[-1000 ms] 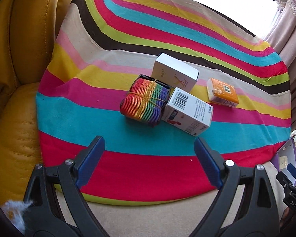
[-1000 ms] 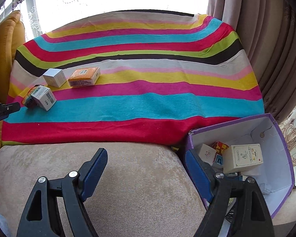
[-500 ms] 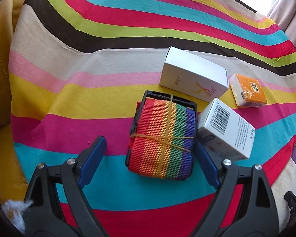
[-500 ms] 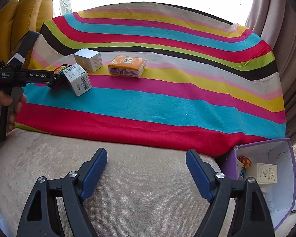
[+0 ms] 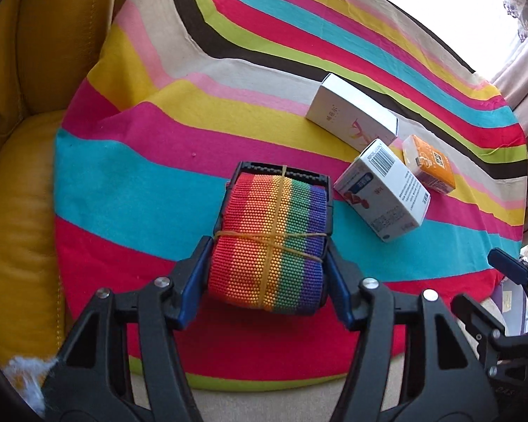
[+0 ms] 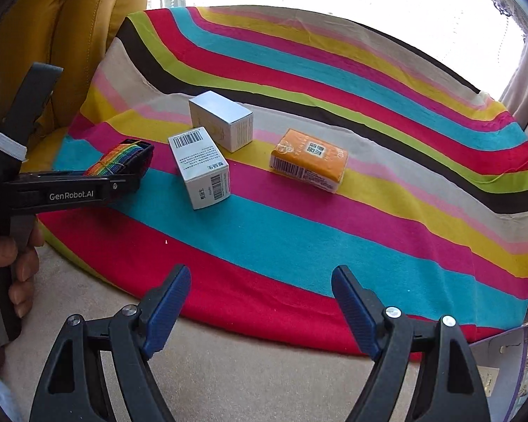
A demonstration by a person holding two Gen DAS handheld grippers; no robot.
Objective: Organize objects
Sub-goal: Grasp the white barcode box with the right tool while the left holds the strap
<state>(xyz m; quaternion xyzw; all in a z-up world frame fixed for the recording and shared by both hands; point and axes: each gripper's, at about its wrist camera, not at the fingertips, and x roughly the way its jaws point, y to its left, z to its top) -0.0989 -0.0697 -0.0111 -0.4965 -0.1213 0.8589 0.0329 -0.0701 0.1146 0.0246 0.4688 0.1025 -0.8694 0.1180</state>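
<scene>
Closing in since earlier, left tongs [image 5: 267,274] now pinch the strap roll [image 5: 269,242] by its sides; soft, light, springy. Right tongs [image 6: 260,299] spread, empty.

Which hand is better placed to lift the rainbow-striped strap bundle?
Left. The left gripper has just been closing, its fingers flanking the rainbow-striped strap bundle. The right gripper is open, empty, over the striped cloth.

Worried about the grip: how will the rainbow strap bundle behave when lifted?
The strap bundle is woven webbing, so probably soft and grippy between the left tongs, which have just been closing on it. Its rubber bands should stop unrolling. It looks light.
</scene>
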